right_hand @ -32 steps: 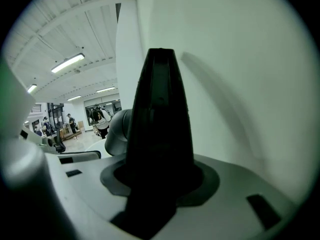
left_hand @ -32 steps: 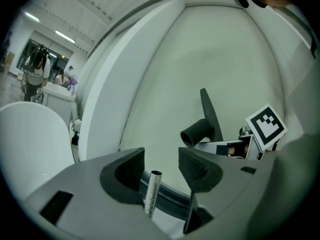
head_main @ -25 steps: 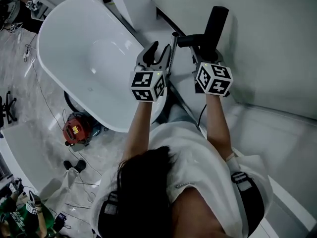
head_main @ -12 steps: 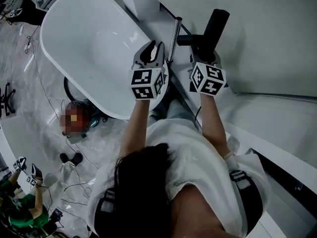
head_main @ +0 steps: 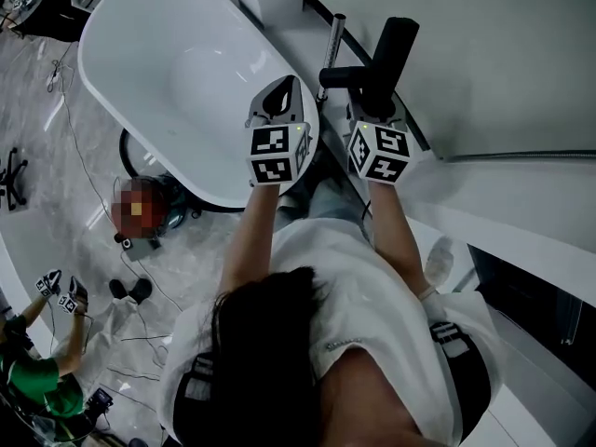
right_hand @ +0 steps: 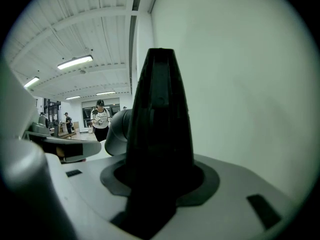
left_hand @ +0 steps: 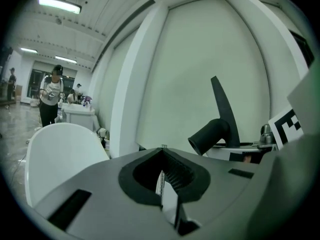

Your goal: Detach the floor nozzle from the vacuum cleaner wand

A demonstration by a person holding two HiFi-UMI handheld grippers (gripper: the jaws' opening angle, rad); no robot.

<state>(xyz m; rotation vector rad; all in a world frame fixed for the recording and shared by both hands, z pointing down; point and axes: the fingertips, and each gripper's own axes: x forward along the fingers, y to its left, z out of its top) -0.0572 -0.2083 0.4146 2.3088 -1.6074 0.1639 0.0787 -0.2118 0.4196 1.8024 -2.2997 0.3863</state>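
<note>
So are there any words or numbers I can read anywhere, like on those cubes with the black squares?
No text can be read anywhere.
Left white cube and right white cube: black square patterns only, no letters.
Print on the person's white shirt: too small to read.
Black plastic vacuum nozzle: no label shows.

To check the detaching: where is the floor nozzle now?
Head view, upper centre: the floor nozzle stands in the right gripper, just right of the silver wand.
</note>
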